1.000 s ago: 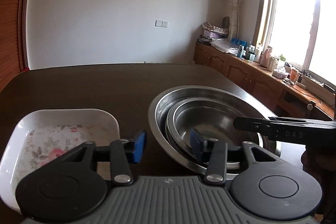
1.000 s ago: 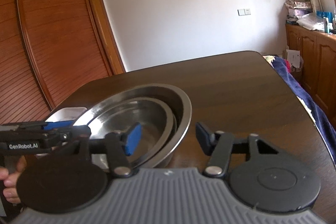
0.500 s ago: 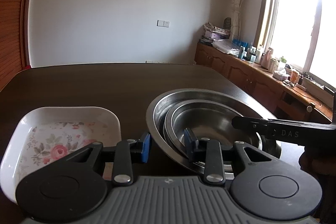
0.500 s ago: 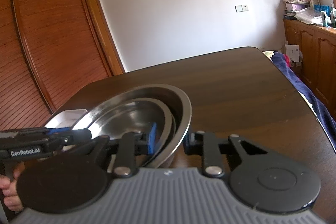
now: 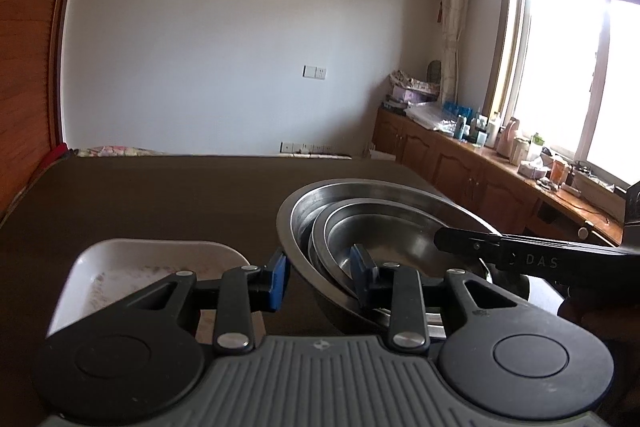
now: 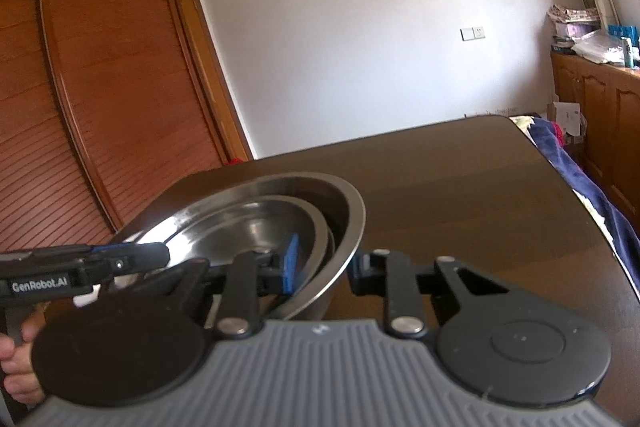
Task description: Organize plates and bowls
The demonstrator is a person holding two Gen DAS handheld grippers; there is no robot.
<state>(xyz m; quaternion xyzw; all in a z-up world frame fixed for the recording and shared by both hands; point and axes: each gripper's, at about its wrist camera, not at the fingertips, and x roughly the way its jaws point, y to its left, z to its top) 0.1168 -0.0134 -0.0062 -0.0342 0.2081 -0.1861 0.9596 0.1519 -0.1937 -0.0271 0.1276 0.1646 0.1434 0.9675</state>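
Stack of nested steel bowls (image 5: 384,227), big one outside, smaller ones inside, sits on the dark worktop (image 5: 180,195) toward its near right part. Looks tilted, left side lifted, in both views. Steel is stiff, smooth and likely slippery; the nested stack is probably fairly heavy and the inner bowls could slide or rattle if tipped. Rim wall is the only real place to take hold, one on each side to keep it level.

Left claw (image 5: 320,277) straddles the near-left rim, one pad outside, one inside on the inner bowls; it reads as pinching the stack, jaws narrowed a little just now. Right claw (image 6: 324,263) pinches the opposite rim, inner blue pad in the bowl, outer pad against the wall; its jaws have just closed in onto it.

White floral dish (image 5: 132,267) lies just left of the bowls, apart from them. A person's fingers (image 6: 18,367) show on the left handle. Wooden wardrobe (image 6: 100,87) and a sideboard (image 5: 480,179) with clutter stand behind.
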